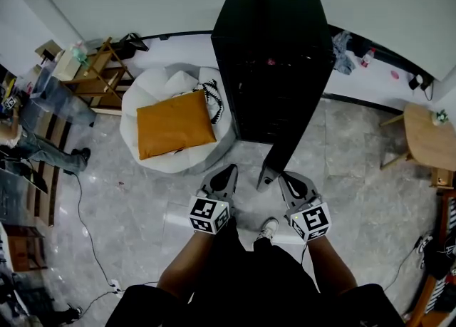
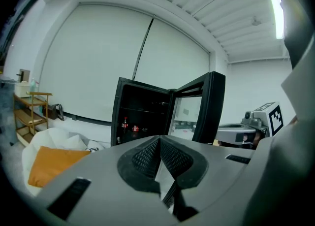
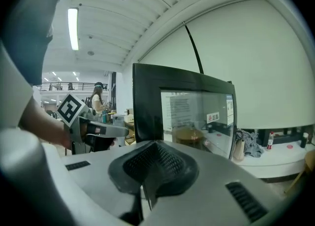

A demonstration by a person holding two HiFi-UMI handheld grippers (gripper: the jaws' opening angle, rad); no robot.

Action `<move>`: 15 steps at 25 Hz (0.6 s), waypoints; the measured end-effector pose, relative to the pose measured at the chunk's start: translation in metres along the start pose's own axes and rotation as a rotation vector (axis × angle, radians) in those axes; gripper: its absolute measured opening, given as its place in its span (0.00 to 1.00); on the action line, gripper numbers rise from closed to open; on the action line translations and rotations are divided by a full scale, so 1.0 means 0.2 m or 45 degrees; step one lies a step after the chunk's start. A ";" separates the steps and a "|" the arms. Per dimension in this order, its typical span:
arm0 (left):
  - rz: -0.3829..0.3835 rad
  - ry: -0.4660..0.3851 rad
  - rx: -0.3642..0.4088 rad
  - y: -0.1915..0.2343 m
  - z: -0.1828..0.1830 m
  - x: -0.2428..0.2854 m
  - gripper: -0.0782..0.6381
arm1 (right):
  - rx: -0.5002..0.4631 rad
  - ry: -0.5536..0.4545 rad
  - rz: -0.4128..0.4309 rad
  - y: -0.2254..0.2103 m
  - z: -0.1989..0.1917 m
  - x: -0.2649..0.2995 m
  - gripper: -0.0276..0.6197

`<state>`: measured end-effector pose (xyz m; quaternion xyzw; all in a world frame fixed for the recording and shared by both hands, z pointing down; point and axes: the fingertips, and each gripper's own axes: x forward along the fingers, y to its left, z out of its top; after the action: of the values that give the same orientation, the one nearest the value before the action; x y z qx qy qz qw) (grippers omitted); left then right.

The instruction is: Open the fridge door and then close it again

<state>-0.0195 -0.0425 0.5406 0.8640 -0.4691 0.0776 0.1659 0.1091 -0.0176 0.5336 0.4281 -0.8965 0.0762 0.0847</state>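
Observation:
The black fridge [image 1: 274, 48] stands in front of me with its glass door [image 1: 283, 153] swung out toward me. Through the left gripper view I look into the open cabinet [image 2: 140, 116], where a few bottles stand on a shelf, with the door [image 2: 202, 114] to its right. My left gripper [image 1: 226, 176] is shut on nothing, just left of the door's free edge. My right gripper [image 1: 288, 179] is also shut and empty, right of that edge, facing the door's glass front [image 3: 197, 116]. Whether it touches the door I cannot tell.
A white beanbag [image 1: 153, 87] with an orange cushion [image 1: 174, 125] lies left of the fridge. A wooden shelf [image 1: 100, 76] stands at the far left, with a person [image 1: 43, 144] near it. A small wooden table [image 1: 431, 133] is at the right. Cables run across the floor.

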 end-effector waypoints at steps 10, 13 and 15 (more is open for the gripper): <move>0.046 0.023 -0.018 0.13 0.00 0.03 0.14 | -0.010 0.037 0.022 0.07 0.04 0.17 0.06; 0.049 0.035 -0.023 0.16 0.02 0.04 0.14 | -0.013 0.029 0.044 0.08 0.05 0.24 0.06; 0.058 0.029 -0.014 0.19 0.04 0.05 0.14 | -0.025 0.022 0.057 0.09 0.06 0.28 0.06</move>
<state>-0.0467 -0.0717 0.5449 0.8512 -0.4872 0.0887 0.1739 0.0587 -0.0518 0.5321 0.4063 -0.9059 0.0729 0.0949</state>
